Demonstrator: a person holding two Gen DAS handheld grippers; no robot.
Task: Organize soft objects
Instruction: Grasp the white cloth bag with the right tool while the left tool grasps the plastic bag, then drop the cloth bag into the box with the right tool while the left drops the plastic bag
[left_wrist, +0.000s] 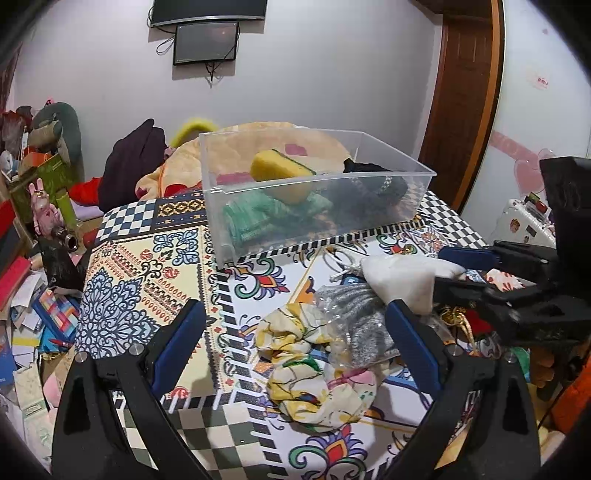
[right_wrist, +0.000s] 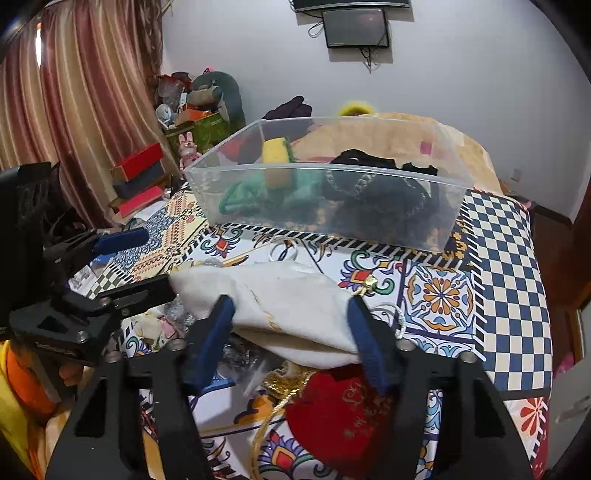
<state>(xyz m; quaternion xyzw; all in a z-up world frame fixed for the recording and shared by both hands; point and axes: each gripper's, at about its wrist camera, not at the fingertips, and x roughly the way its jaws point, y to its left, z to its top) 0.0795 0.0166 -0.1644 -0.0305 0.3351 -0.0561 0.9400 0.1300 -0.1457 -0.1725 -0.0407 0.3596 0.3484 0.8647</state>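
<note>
A clear plastic bin (left_wrist: 332, 218) (right_wrist: 436, 206) stands on the patterned tablecloth and holds a yellow sponge (left_wrist: 279, 166), a green knit cloth (left_wrist: 255, 218) and dark items (left_wrist: 373, 188). My right gripper (right_wrist: 291, 306) has its fingers around a white drawstring pouch (right_wrist: 280, 306), which also shows in the left wrist view (left_wrist: 402, 277). My left gripper (left_wrist: 295, 317) is open above a floral scrunchie (left_wrist: 310, 369) and a grey item in clear wrap (left_wrist: 354, 321). A red pouch with gold cord (right_wrist: 336, 413) lies under the right gripper.
The tablecloth (left_wrist: 147, 280) covers the table. Books, boxes and toys (left_wrist: 40, 221) crowd the left side. A blanket pile (right_wrist: 388, 136) lies behind the bin. A wooden door (left_wrist: 461, 92) stands at the right.
</note>
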